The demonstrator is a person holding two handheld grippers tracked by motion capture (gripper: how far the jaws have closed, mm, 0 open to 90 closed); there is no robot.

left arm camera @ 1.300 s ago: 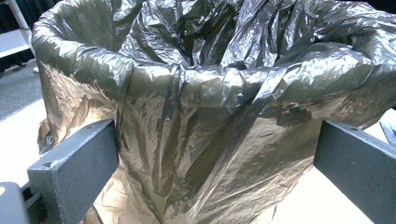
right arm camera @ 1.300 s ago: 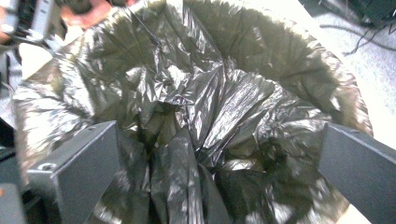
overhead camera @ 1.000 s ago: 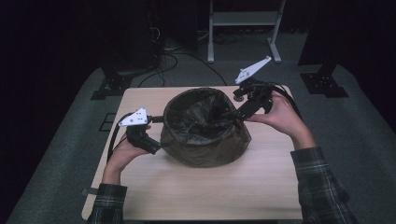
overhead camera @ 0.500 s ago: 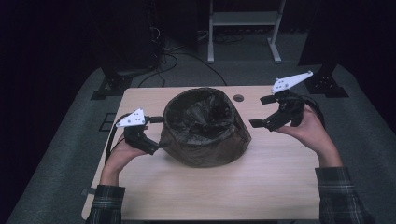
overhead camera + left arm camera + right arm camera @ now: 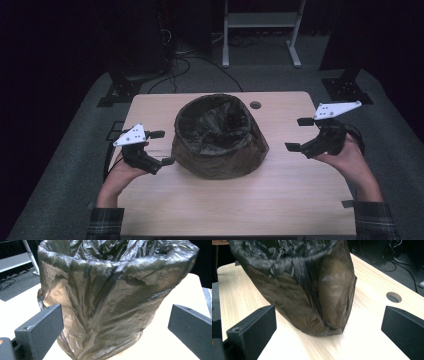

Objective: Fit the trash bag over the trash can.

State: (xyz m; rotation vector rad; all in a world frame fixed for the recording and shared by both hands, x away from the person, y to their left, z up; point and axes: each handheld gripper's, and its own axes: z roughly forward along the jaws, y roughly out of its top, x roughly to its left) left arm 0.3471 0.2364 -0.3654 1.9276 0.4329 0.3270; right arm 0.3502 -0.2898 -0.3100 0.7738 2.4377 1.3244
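Since a moment ago the right gripper [image 5: 303, 134] is sitting farther out toward the right edge of the table [image 5: 280, 210], well apart from the bin, and the left gripper [image 5: 160, 148] is now drawn back a little to the left, just beside the bin's left side. Both are standing with jaws spread wide, gripping nothing. One bin [image 5: 218, 137] lined with a dark plastic bag is standing upright at the middle of the table, its long axis vertical and its open mouth facing up. Its bag is hanging crumpled down the outside walls. I am counting one bin, two grippers, and one round cable hole [image 5: 255, 105] just beyond the bin on the far side.
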